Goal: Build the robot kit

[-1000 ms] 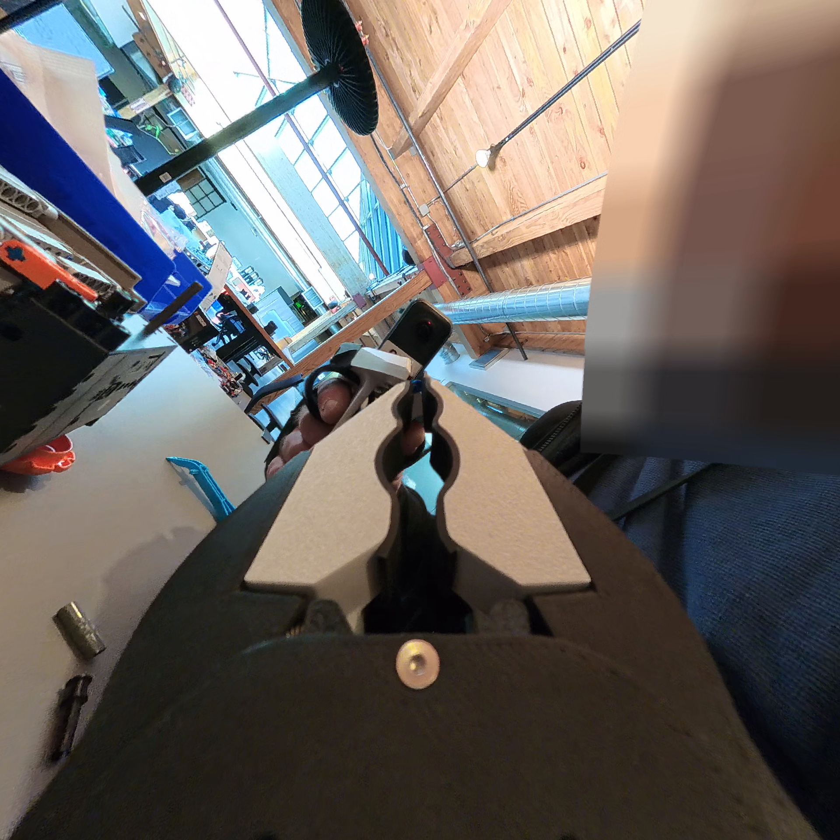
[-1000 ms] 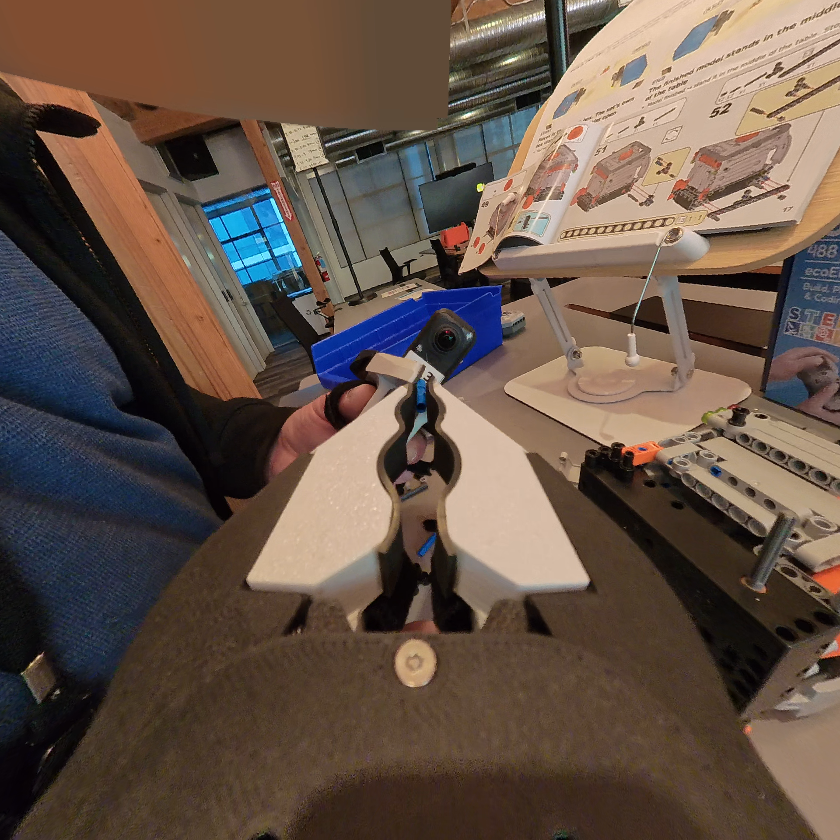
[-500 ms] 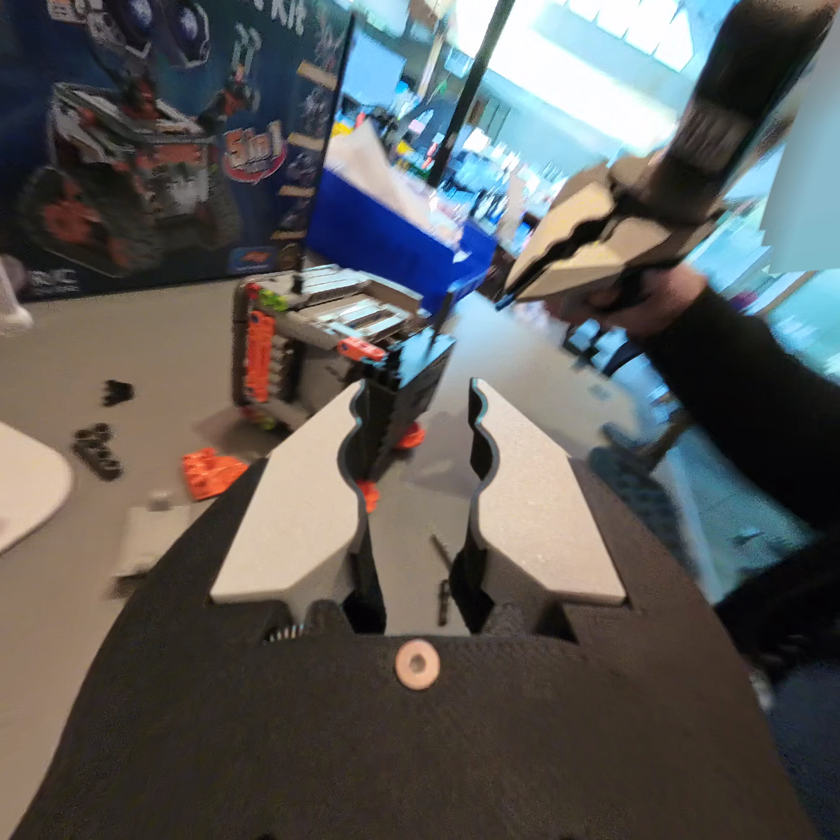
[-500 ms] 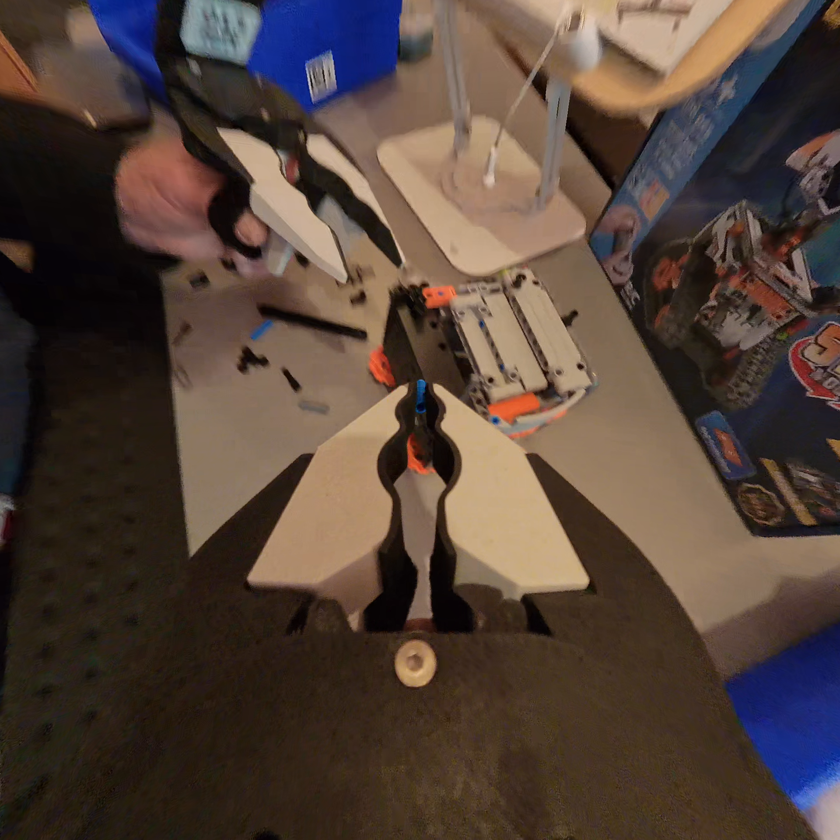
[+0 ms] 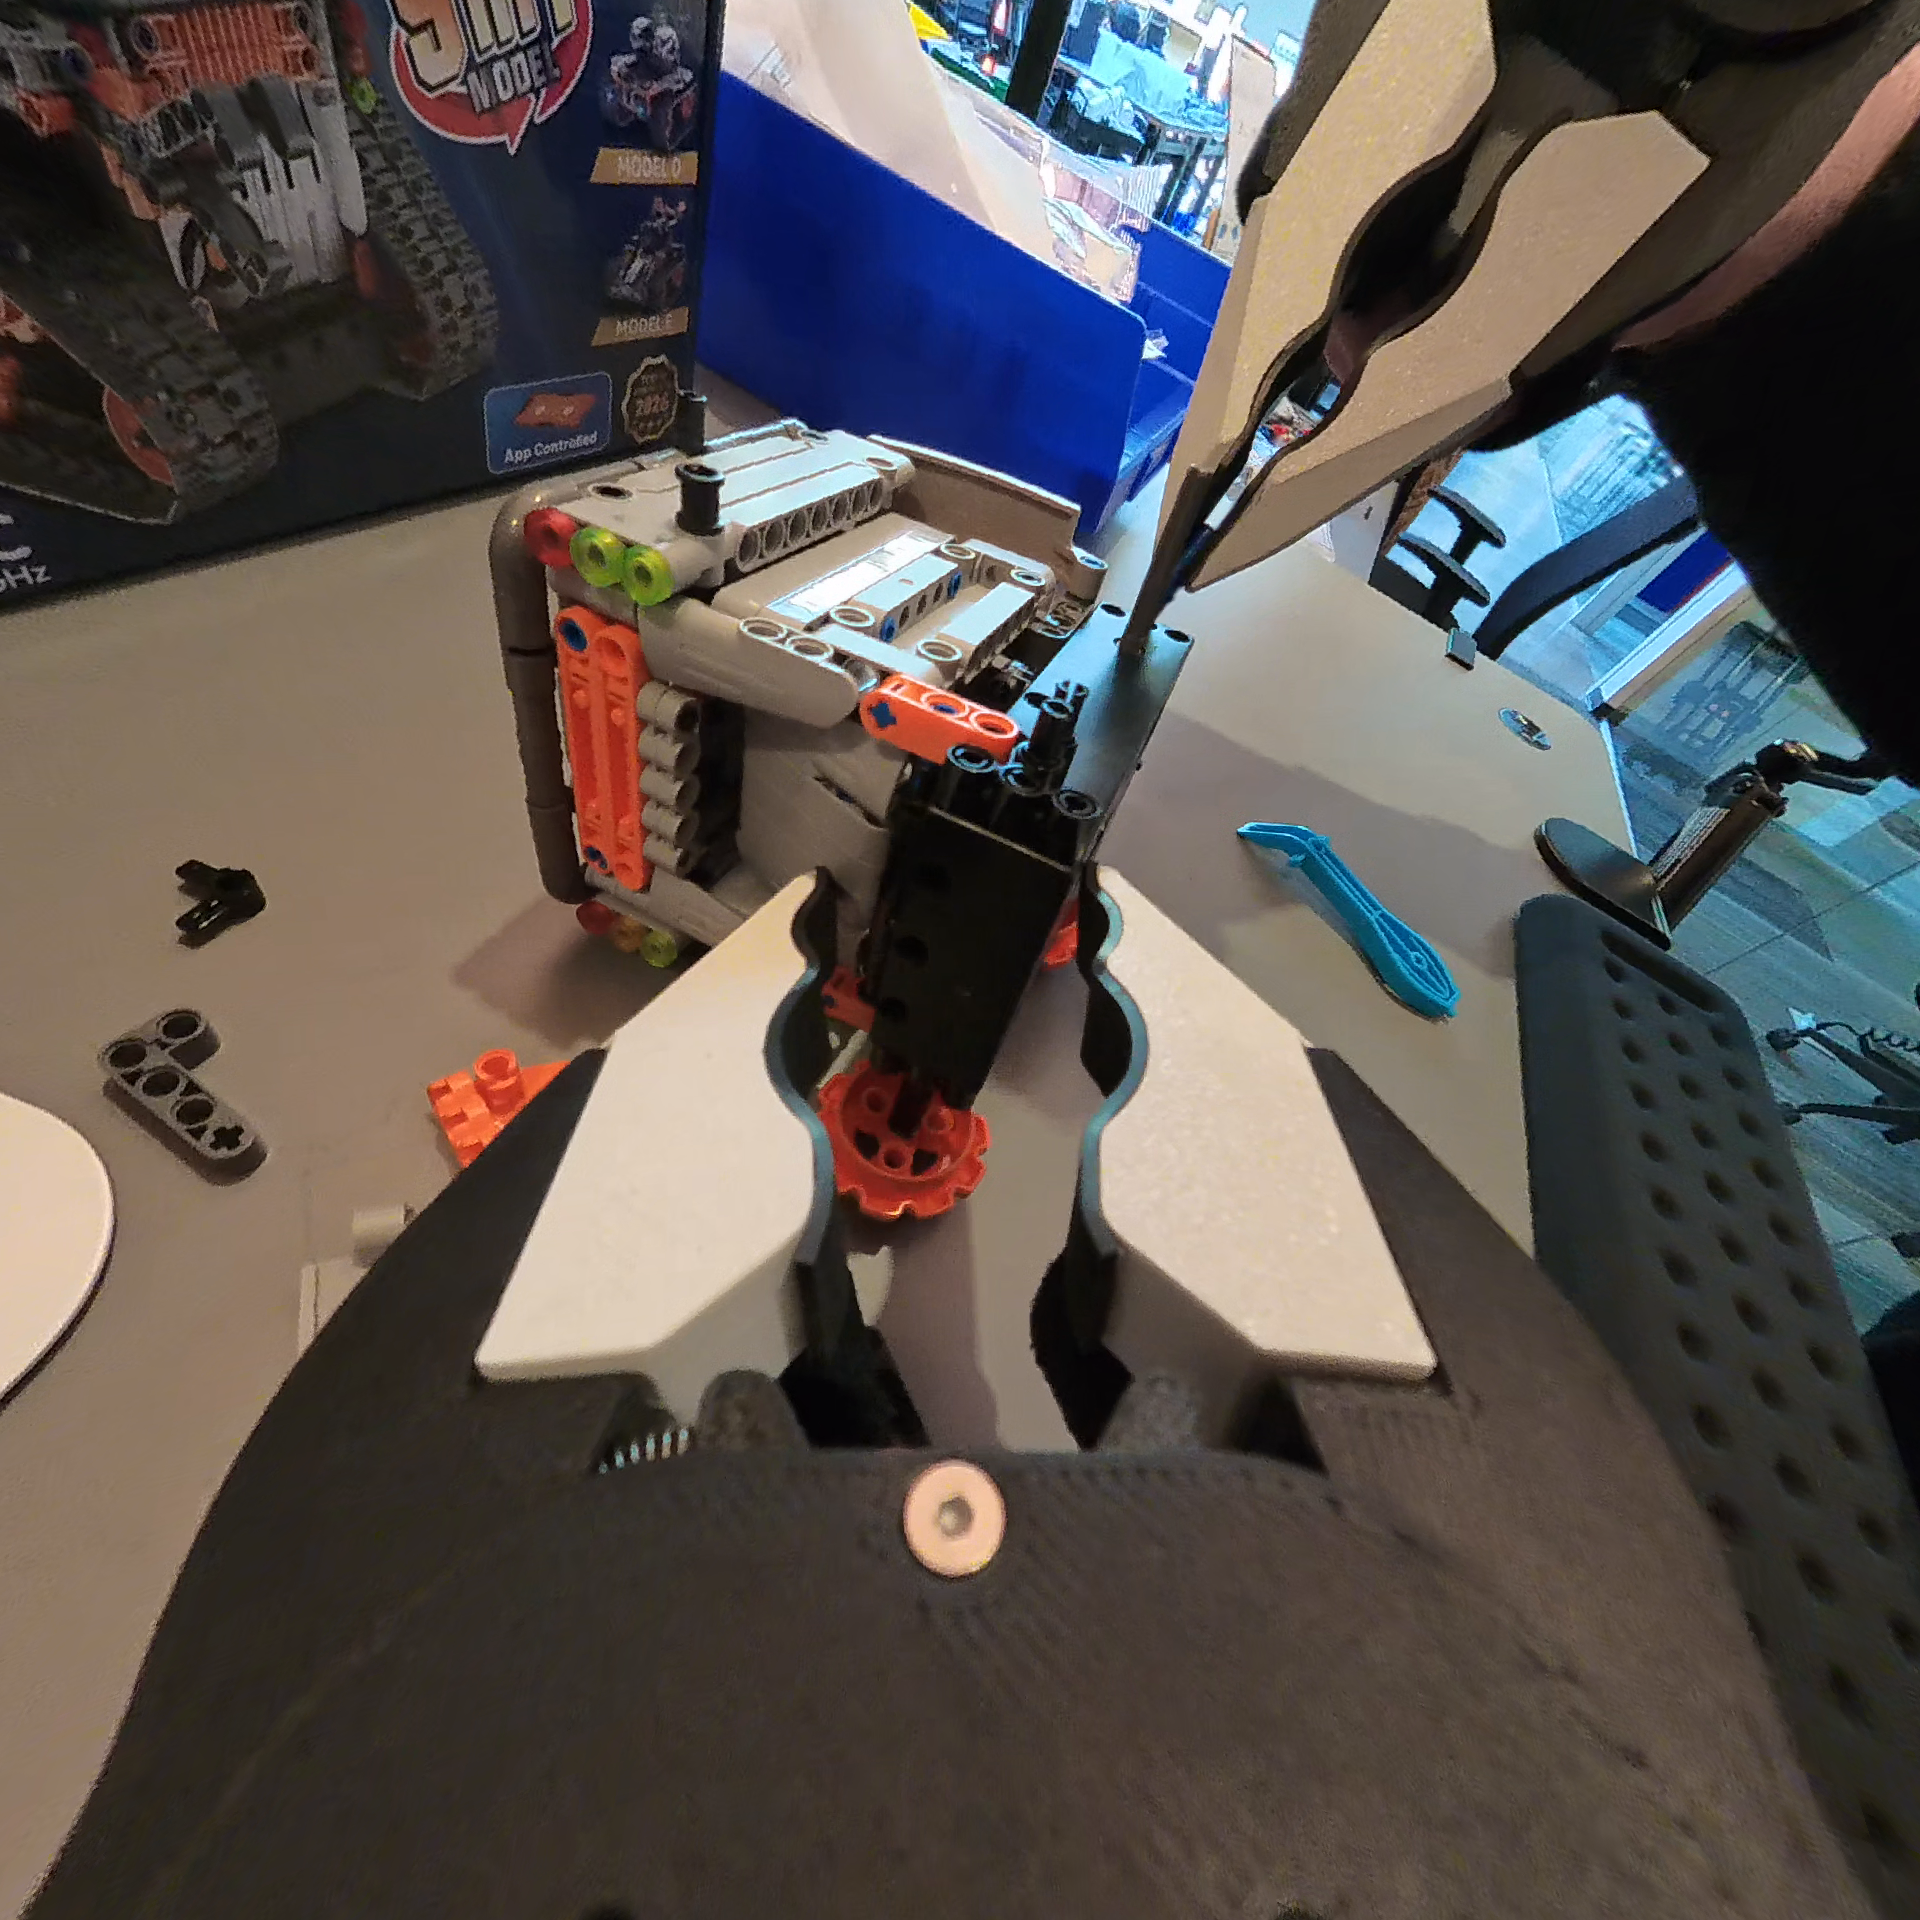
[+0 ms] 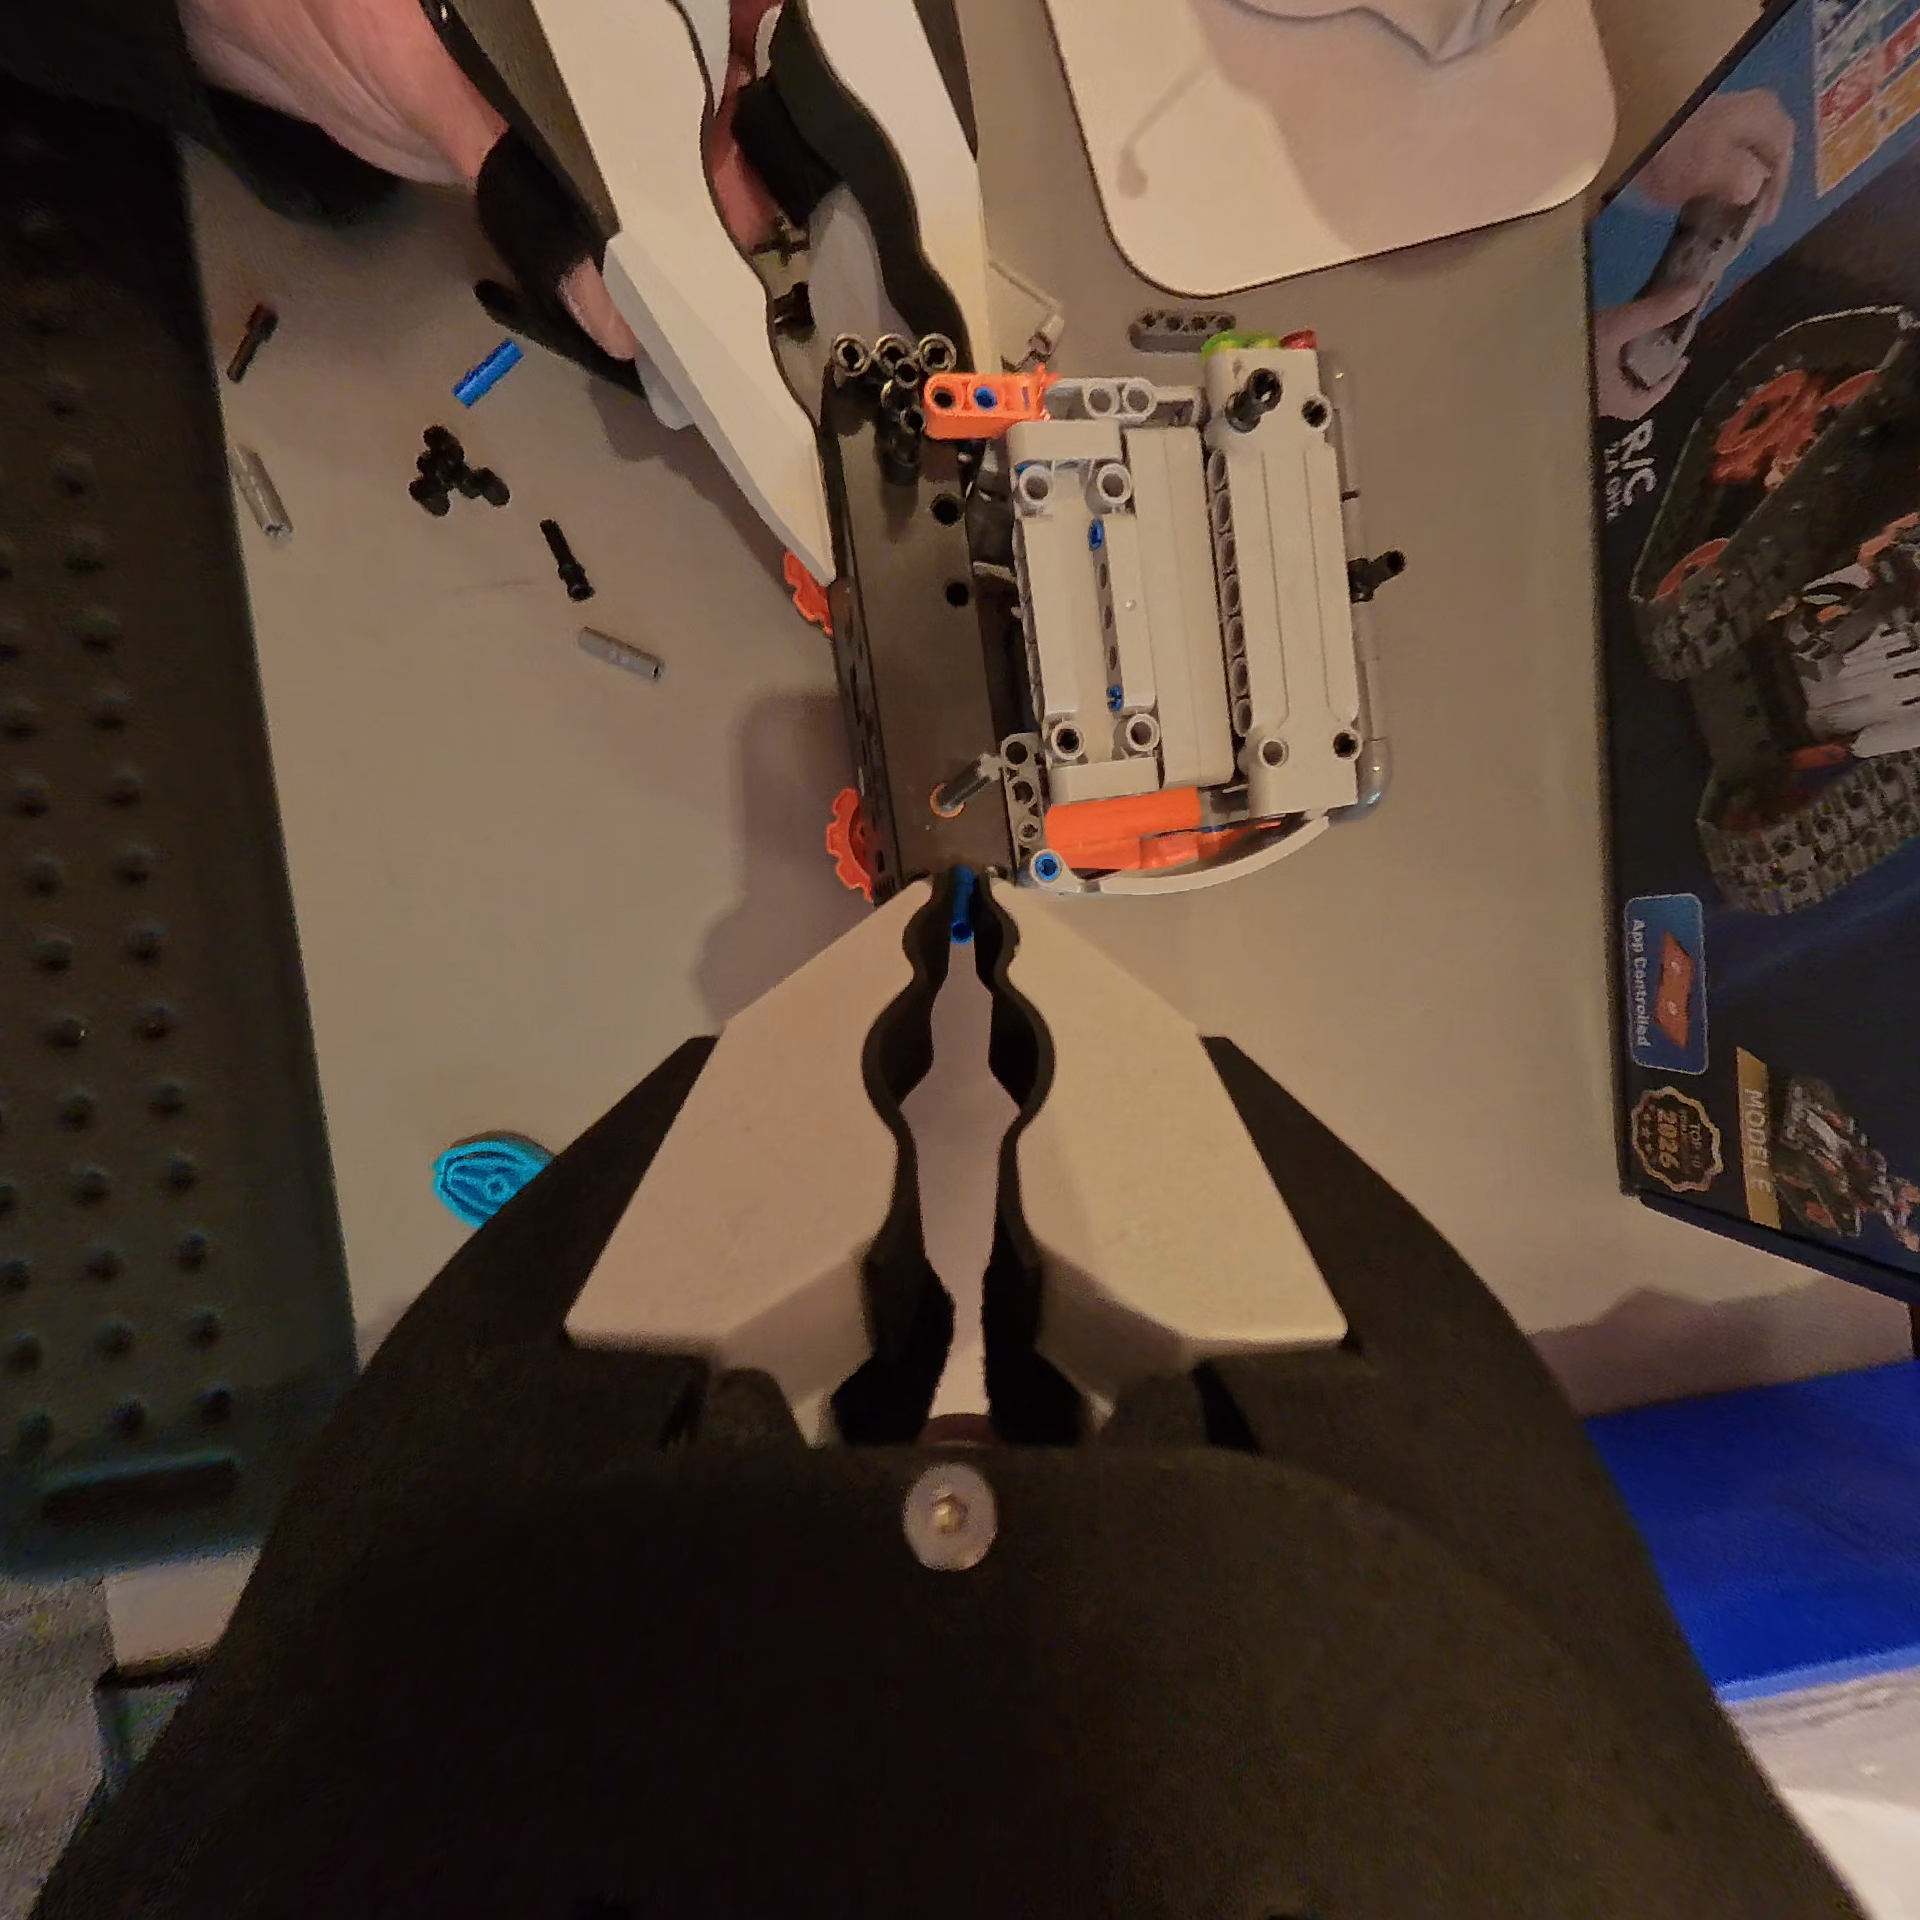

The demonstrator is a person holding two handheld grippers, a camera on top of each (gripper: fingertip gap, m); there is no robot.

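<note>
- the left gripper (image 5: 951,1003) now straddles the brick model's black block (image 5: 971,935), jaws apart, no longer clear of it.
- the right gripper (image 6: 961,899), pinching a blue pin (image 6: 963,906), now sits at the model's (image 6: 1143,623) edge.

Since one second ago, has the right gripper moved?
Yes. The right gripper, shut on a small blue pin, has come down from beside the person's chest to the near end of the brick model on the grey table.
</note>
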